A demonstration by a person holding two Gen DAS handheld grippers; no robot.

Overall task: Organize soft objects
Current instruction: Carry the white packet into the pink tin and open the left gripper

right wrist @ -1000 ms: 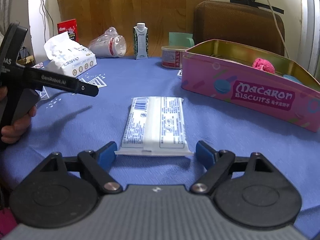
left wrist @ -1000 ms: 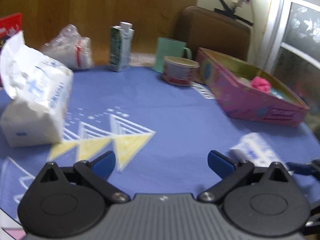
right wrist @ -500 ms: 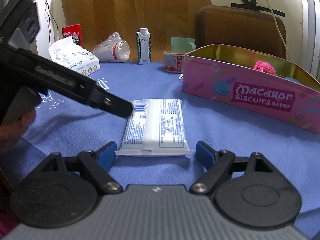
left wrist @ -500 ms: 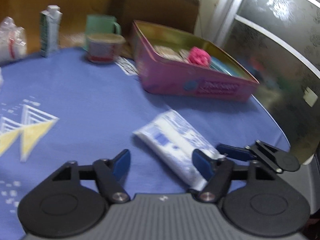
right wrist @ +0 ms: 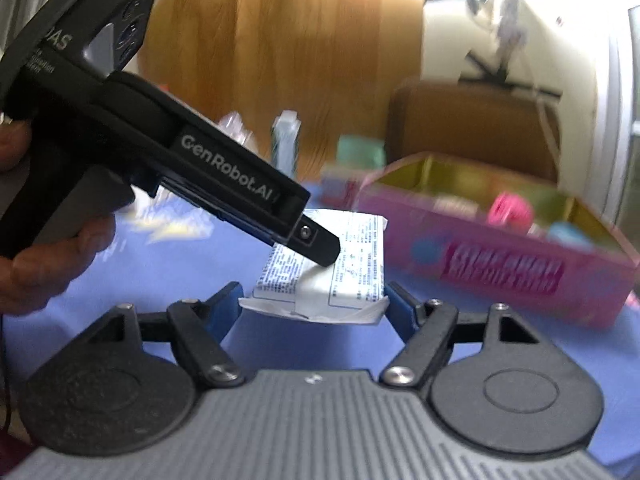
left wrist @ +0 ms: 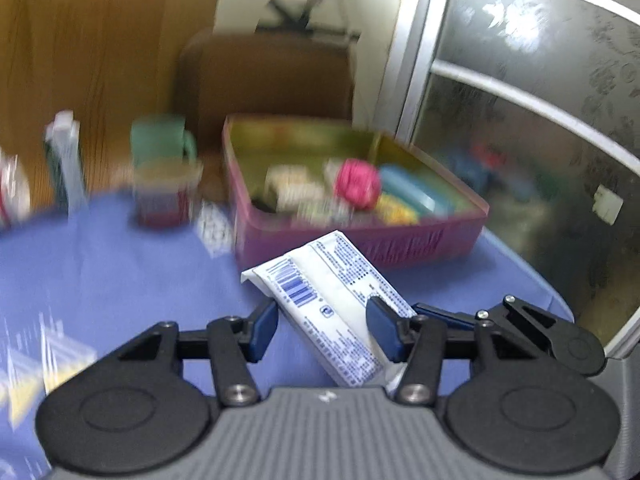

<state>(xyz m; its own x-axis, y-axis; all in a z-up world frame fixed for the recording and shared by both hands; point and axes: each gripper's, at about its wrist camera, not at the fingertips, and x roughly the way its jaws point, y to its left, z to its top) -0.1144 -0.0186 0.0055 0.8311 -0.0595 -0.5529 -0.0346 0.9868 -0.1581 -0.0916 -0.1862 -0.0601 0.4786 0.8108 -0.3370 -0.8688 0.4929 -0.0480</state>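
- Partly done, judging by the tin (left wrist: 440,240): already holding a pink ball (left wrist: 357,179), a teal piece, a yellow piece and some pale packs, all blurred, right of centre in the left view
- Still out of the tin: tissue pack (left wrist: 324,300), centre of both views, just in front of the tin's near wall on the blue cloth (left wrist: 120,264)
- Likely step in hand: picking up that pack to drop it in the tin
- Left gripper (left wrist: 322,330): tongs apart, straddling the pack in the lower middle of the left view; right pad (left wrist: 382,330) overlapping the pack's edge, left pad beside the other edge, real contact not clear
- Right gripper (right wrist: 314,306): tongs apart too, one either side of the pack's near crimped end in the lower middle of the right view; right blue pad looks against the pack's corner, left one with a gap
- Same pack near end appears raised a little off the cloth in the right view, though blur leaves that unsure
- Left tool's body (right wrist: 168,160) crossing the right view from upper left down to centre, tip over the pack's top, held in a hand (right wrist: 48,256) at the left edge
- Heavy motion blur in both views
- Left undone as far as shown: closing on the pack, lifting, placing in the tin; cup, carton and can at the left of the left view not soft by the look of them
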